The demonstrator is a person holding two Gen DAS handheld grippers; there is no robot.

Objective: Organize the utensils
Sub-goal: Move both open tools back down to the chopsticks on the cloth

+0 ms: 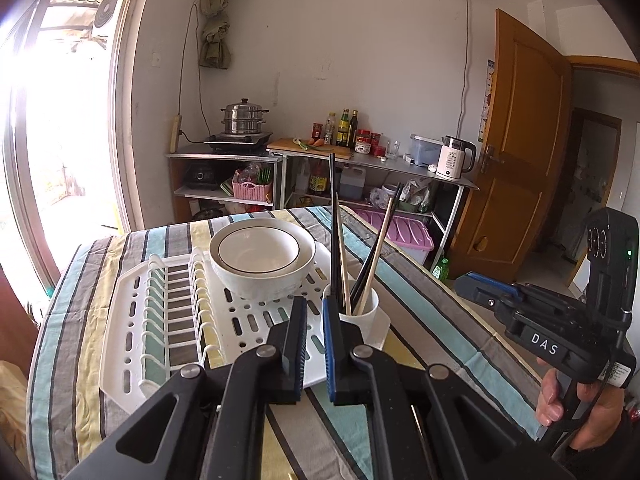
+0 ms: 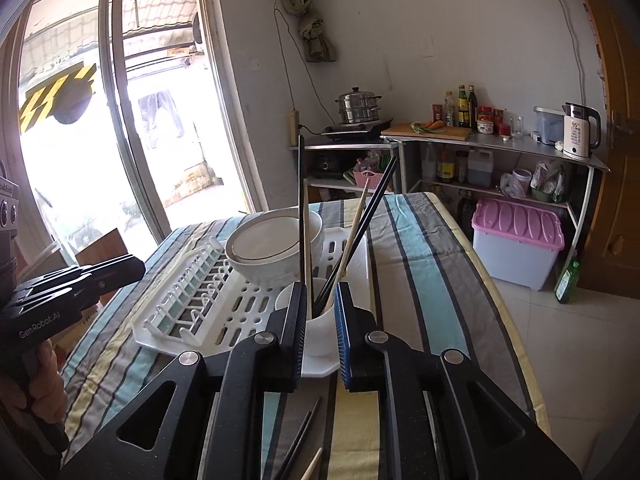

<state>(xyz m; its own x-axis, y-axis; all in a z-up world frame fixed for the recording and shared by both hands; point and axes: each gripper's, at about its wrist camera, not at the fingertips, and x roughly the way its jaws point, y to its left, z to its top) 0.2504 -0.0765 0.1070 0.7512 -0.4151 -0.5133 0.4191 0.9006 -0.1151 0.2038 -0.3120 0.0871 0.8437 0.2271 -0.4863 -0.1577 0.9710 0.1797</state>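
A white dish rack (image 1: pixel 160 320) (image 2: pixel 208 312) lies on the striped tablecloth. Its white utensil cup (image 1: pixel 366 308) (image 2: pixel 320 320) holds several chopsticks (image 1: pixel 338 248) (image 2: pixel 352 232), black and pale wood, standing tilted. Two stacked white bowls (image 1: pixel 260 260) (image 2: pixel 272 248) sit in the rack behind the cup. My left gripper (image 1: pixel 315 320) is open and empty, just in front of the cup's left side. My right gripper (image 2: pixel 320 304) is open and empty, its fingers either side of the cup. More loose chopsticks (image 2: pixel 300 444) lie on the cloth under the right gripper.
The table (image 1: pixel 420 288) (image 2: pixel 420 264) drops off at the right edge. Behind it stand metal shelves (image 1: pixel 360 160) (image 2: pixel 500 148) with bottles, a kettle (image 1: pixel 454 158) (image 2: pixel 580 132), a steamer pot and a pink-lidded box (image 2: pixel 520 240). A glass door is at the left.
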